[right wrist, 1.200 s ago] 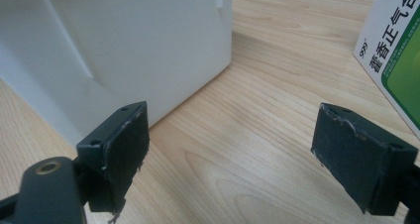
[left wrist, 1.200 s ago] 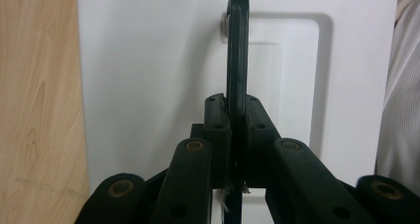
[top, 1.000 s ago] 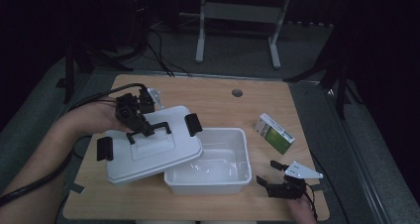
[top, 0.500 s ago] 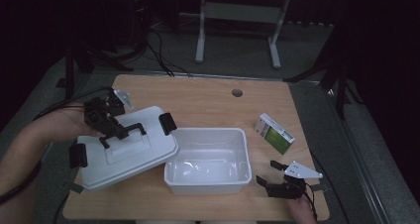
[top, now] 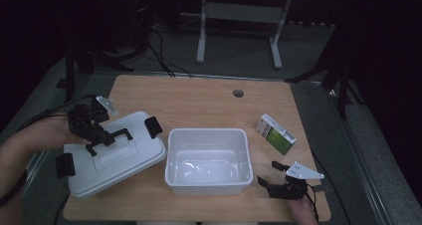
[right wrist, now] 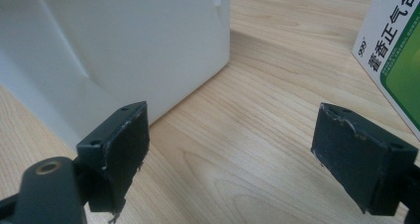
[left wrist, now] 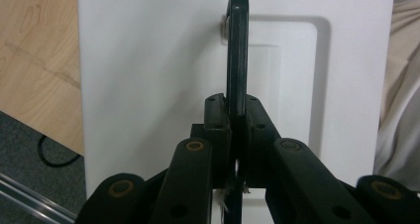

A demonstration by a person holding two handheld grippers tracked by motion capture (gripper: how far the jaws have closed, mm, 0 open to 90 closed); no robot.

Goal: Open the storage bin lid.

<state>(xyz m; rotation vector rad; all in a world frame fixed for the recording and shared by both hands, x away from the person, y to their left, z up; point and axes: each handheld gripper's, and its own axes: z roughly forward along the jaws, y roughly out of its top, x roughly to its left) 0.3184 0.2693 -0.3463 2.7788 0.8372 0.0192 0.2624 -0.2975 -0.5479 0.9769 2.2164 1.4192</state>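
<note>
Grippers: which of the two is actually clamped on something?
The left gripper: its jaws pinch the black handle of the white lid. The right gripper sits open beside the white bin, jaws apart over bare wood.

At the left, the white rectangular plastic lid (top: 115,158) carried a black handle (top: 110,139) and black clips. The open plastic tub (top: 208,160) was white too. The small cardboard box (top: 276,134) at the right was white and green, on the pale wood-grain table (top: 199,98).
</note>
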